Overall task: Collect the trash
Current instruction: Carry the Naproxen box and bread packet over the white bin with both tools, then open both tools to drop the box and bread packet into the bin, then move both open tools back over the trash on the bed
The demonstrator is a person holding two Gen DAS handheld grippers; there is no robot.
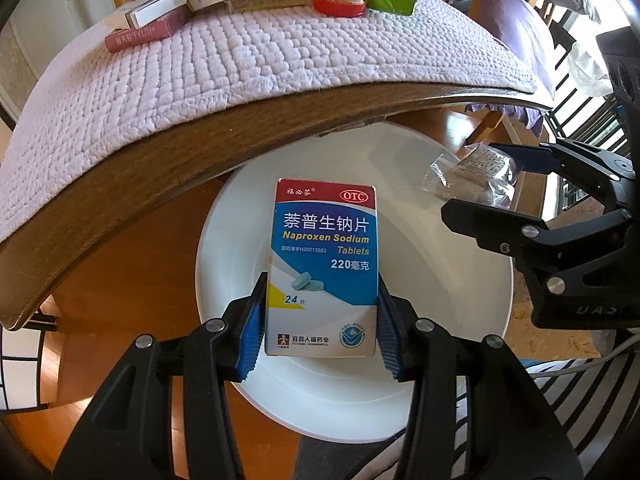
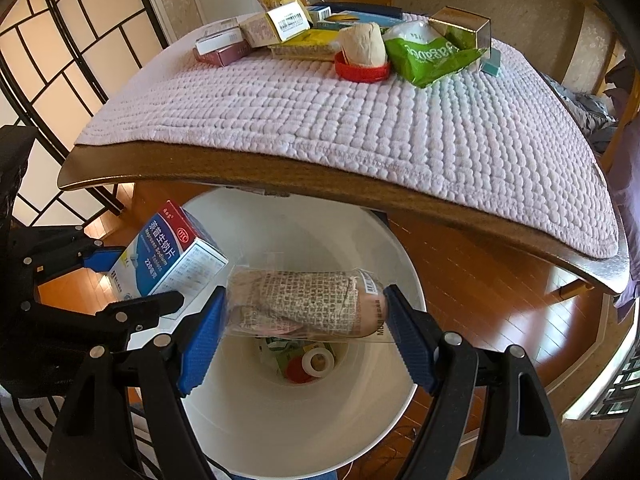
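Note:
My left gripper (image 1: 322, 320) is shut on a blue, white and red Naproxen tablet box (image 1: 324, 264), held upright over the white trash bin (image 1: 472, 248). The same box (image 2: 172, 252) shows at the left of the right wrist view, in the left gripper (image 2: 132, 280). My right gripper (image 2: 306, 320) is shut on a clear-wrapped bandage roll (image 2: 304, 300), hanging over the open bin (image 2: 400, 248). That wrapped roll (image 1: 476, 172) appears at the right of the left wrist view, in the right gripper (image 1: 488, 184). A tape roll (image 2: 318, 360) and other scraps lie at the bin's bottom.
The bin stands on a wooden floor under the edge of a table (image 2: 360, 184) covered with a pale quilted mat (image 2: 340, 112). Several boxes (image 2: 276, 26), a red lid (image 2: 360, 70), a beige roll (image 2: 366, 44) and a green packet (image 2: 428, 56) lie at its far side.

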